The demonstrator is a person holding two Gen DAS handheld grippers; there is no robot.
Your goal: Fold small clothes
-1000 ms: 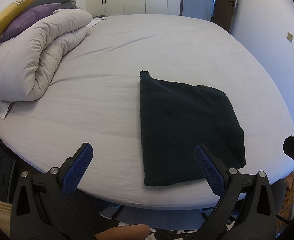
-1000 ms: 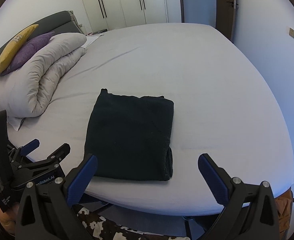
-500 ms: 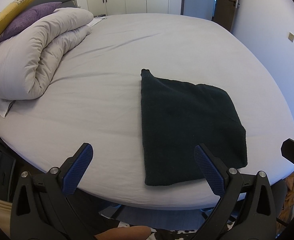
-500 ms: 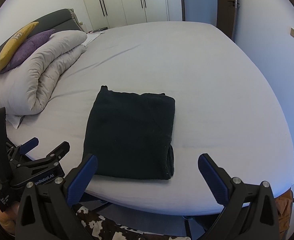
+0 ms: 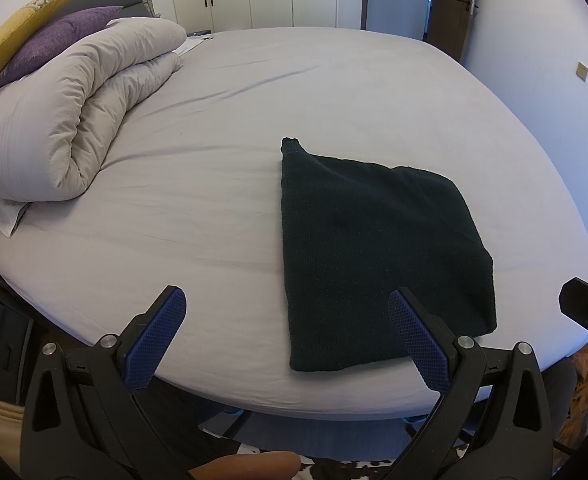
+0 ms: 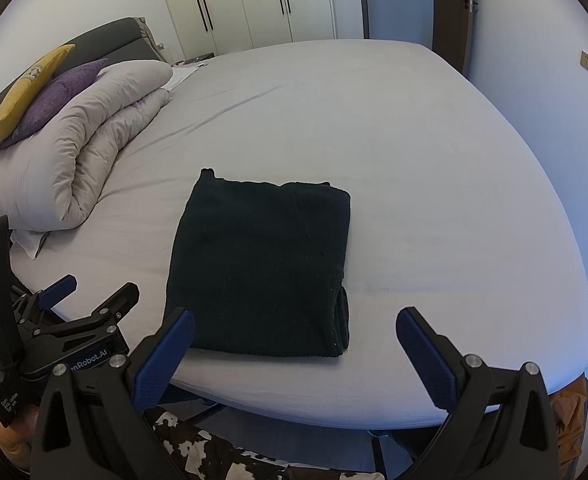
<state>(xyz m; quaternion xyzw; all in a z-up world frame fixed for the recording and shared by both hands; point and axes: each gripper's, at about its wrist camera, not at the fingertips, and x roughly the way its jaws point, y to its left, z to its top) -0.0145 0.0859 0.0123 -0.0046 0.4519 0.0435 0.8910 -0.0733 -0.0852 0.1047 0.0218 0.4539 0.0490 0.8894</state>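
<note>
Folded garment [image 6: 261,268] on bed [image 6: 414,160]; duvet [image 6: 73,160] to its left.

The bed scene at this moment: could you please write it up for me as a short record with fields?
garment: dark folded garment, lying flat near the front edge of the bed
surface: bed with a pale sheet
left gripper: open, empty, held back from the bed edge
right gripper: open, empty, also short of the garment
bedding: rolled duvet at the left, purple cushion and yellow cushion resting on it
background: white wardrobe doors
</note>
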